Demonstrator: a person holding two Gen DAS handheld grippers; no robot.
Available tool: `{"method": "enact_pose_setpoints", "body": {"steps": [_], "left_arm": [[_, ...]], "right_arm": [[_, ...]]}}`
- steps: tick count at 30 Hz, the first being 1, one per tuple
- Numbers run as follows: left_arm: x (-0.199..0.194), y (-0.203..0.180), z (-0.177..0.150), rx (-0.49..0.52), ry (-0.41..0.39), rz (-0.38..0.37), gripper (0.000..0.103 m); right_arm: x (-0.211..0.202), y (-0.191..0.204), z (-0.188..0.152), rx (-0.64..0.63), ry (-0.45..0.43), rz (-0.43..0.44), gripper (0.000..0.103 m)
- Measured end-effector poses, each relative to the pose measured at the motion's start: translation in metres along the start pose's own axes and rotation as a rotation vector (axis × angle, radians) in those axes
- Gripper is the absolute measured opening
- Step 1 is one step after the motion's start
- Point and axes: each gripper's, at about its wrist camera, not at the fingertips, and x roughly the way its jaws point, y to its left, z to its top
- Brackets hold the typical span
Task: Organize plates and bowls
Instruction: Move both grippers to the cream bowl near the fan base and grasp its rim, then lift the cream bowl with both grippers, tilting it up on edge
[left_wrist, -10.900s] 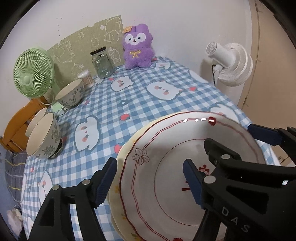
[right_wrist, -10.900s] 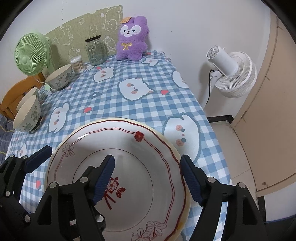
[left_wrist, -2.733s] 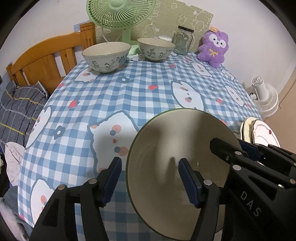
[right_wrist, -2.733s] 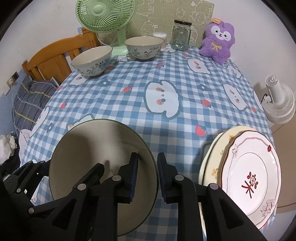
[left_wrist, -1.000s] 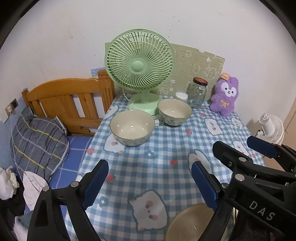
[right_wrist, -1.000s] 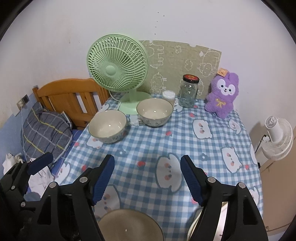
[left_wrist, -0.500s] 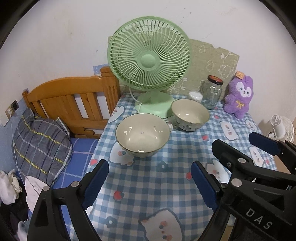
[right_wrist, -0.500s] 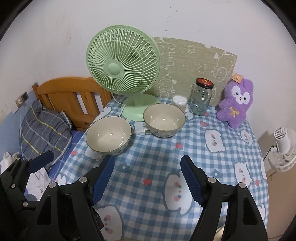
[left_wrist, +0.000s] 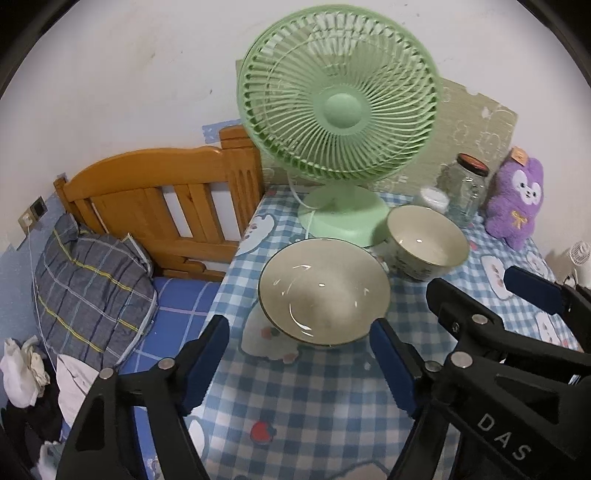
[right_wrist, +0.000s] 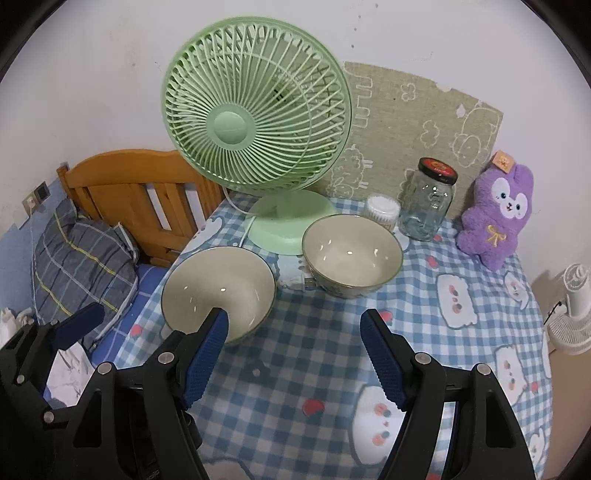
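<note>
Left gripper (left_wrist: 299, 349), whose jaws have just been closing in yet are seen spread wide with nothing held, is aimed at the nearer bowl (left_wrist: 324, 291), whose near rim lies just beyond the fingertips, untouched. That bowl is set near the table's left edge, beside the wooden bed frame (left_wrist: 162, 206); a second bowl (right_wrist: 351, 254) is placed further in, just beside the base of the green fan (right_wrist: 255, 122) toward the back edge. Both bowls are judged to be glazed ceramic: stiff, fairly heavy, slick and liable to chip. A hold is best taken across the rim wall, one pad inside and one outside, since the rounded body offers no purchase. Right gripper (right_wrist: 295, 354) is likewise held wide and empty above the checked tablecloth (right_wrist: 325, 373). A glass jar (right_wrist: 426, 206) and purple plush toy (right_wrist: 495, 218) are ranged along the back edge.
</note>
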Motion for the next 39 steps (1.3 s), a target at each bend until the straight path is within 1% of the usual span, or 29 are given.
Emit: {"method": "enact_pose_setpoints", "body": {"steps": [1,5,6,7,9,11,13,20,22,23,26,28,30,33,34,36,37,38,39], "left_arm": [[0.003,0.000,0.000,0.004,0.007,0.001,0.073],[0.021,0.003,0.003,0.006,0.035,0.009,0.069],[0.026,0.004,0.004,0.005,0.045,0.006,0.067],[0.031,0.005,0.004,0.006,0.053,0.002,0.062],[0.042,0.007,0.006,0.014,0.079,0.001,0.056],[0.052,0.007,0.008,0.020,0.100,-0.001,0.055],[0.061,0.007,0.009,0.028,0.120,-0.003,0.049],[0.085,0.015,0.013,0.023,0.161,-0.015,0.048],[0.093,0.018,0.013,0.015,0.186,-0.031,0.042],[0.097,0.019,0.013,0.013,0.197,-0.035,0.042],[0.105,0.021,0.012,0.014,0.208,-0.035,0.040],[0.109,0.021,0.011,0.015,0.218,-0.038,0.034],[0.113,0.021,0.009,0.016,0.233,-0.041,0.029],[0.115,0.019,0.009,0.030,0.231,-0.030,0.027],[0.116,0.019,0.009,0.028,0.231,-0.031,0.027],[0.117,0.020,0.009,0.027,0.233,-0.032,0.026],[0.118,0.020,0.010,0.026,0.234,-0.032,0.024],[0.119,0.021,0.010,0.028,0.236,-0.029,0.024],[0.119,0.021,0.010,0.033,0.238,-0.026,0.022]], "right_arm": [[0.006,0.002,0.001,0.002,0.009,-0.008,0.077],[0.026,0.005,0.003,0.017,0.041,-0.004,0.077],[0.032,0.005,0.004,0.019,0.050,0.001,0.077],[0.038,0.006,0.005,0.022,0.059,-0.002,0.077],[0.047,0.007,0.007,0.029,0.076,-0.025,0.077],[0.057,0.008,0.009,0.028,0.097,-0.031,0.077],[0.065,0.008,0.010,0.031,0.112,-0.033,0.077],[0.093,0.008,0.012,0.064,0.177,-0.021,0.076],[0.099,0.009,0.013,0.066,0.193,-0.018,0.076],[0.102,0.010,0.013,0.067,0.200,-0.015,0.076],[0.109,0.013,0.013,0.061,0.217,-0.010,0.068],[0.114,0.014,0.013,0.058,0.229,-0.008,0.065],[0.118,0.016,0.012,0.057,0.249,-0.004,0.055],[0.123,0.019,0.011,0.045,0.262,-0.004,0.047],[0.124,0.020,0.011,0.042,0.262,-0.006,0.046],[0.127,0.022,0.012,0.037,0.264,-0.002,0.039],[0.128,0.023,0.013,0.038,0.268,0.000,0.038],[0.130,0.023,0.013,0.043,0.274,0.005,0.035],[0.133,0.022,0.013,0.054,0.287,0.013,0.027]]}}
